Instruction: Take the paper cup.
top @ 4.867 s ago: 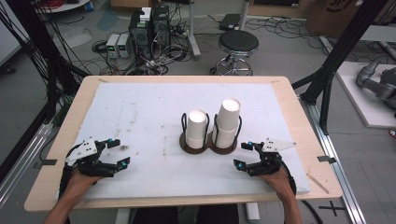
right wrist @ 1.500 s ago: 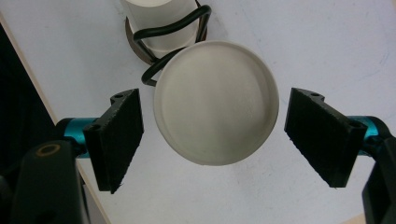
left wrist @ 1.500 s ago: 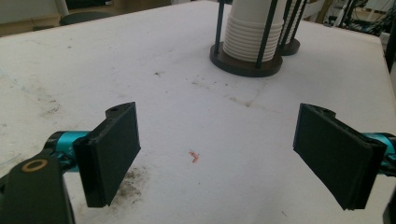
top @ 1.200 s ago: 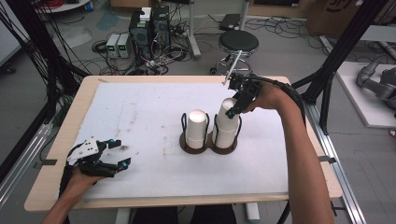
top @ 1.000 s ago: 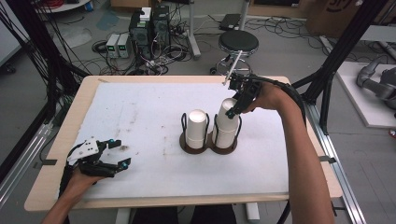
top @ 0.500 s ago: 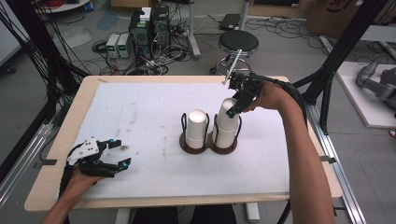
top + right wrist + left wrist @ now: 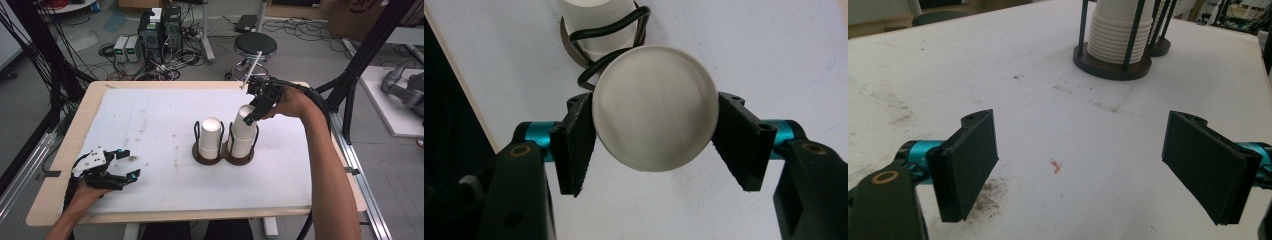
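Observation:
Two stacks of white paper cups stand upside down in a dark wire holder (image 7: 223, 156) at mid-table. My right gripper (image 7: 248, 116) comes down from the far right onto the taller right stack (image 7: 243, 134). Its jaws have just been closing and are shut on the top cup (image 7: 655, 125), with a pad pressed on each side. The shorter left stack (image 7: 211, 137) stands beside it, seen farther off in the right gripper view (image 7: 596, 20). My left gripper (image 7: 129, 163) rests near the table's front left, open with nothing between its pads (image 7: 1098, 165). It faces the cup stacks (image 7: 1118, 30).
The white table mat (image 7: 150, 120) has dark smudges and a small red mark (image 7: 1055, 166) ahead of the left gripper. Beyond the table's far edge stand a black stool (image 7: 255, 47) and computer boxes with cables (image 7: 160, 30). Black frame posts flank both sides.
Since the earliest frame my right hand has gone from the table's front right edge up to the taller cup stack. Over the last second both hands stay put.

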`<state>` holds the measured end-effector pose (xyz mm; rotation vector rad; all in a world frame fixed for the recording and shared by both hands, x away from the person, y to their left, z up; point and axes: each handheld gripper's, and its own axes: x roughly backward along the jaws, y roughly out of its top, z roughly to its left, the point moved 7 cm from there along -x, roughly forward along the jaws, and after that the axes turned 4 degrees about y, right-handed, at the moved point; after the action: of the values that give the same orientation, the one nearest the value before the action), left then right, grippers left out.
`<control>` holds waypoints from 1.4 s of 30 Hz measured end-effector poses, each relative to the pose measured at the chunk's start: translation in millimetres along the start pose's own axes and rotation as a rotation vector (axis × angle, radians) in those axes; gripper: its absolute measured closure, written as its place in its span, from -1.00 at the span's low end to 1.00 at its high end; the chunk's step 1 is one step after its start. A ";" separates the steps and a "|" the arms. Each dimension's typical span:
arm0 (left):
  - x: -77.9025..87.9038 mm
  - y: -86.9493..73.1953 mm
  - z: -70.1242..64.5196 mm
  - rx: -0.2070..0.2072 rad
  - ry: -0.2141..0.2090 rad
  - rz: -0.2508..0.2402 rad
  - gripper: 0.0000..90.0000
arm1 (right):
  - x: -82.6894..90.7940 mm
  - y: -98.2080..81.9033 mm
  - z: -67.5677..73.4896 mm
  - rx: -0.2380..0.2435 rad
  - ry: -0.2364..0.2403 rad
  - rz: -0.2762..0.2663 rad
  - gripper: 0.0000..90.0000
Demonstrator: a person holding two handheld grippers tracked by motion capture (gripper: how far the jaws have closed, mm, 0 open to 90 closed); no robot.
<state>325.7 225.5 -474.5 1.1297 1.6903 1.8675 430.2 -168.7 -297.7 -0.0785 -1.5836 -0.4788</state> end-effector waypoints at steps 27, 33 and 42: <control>-0.3 -0.3 -0.5 -0.006 0.000 0.006 -0.68 | 57.1 3.6 4.7 0.004 -0.055 -0.133 -0.16; -0.3 -0.3 -0.5 -0.004 0.000 0.007 -0.68 | 75.2 2.4 6.8 0.005 -0.071 -0.171 -0.16; -0.3 -0.4 -0.5 -0.004 0.002 0.007 -0.68 | 92.6 -0.3 10.3 0.027 -0.081 -0.232 -0.16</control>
<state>325.5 225.1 -474.9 1.1337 1.6849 1.8767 412.7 -187.5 -208.1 0.1083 -1.6873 -0.6410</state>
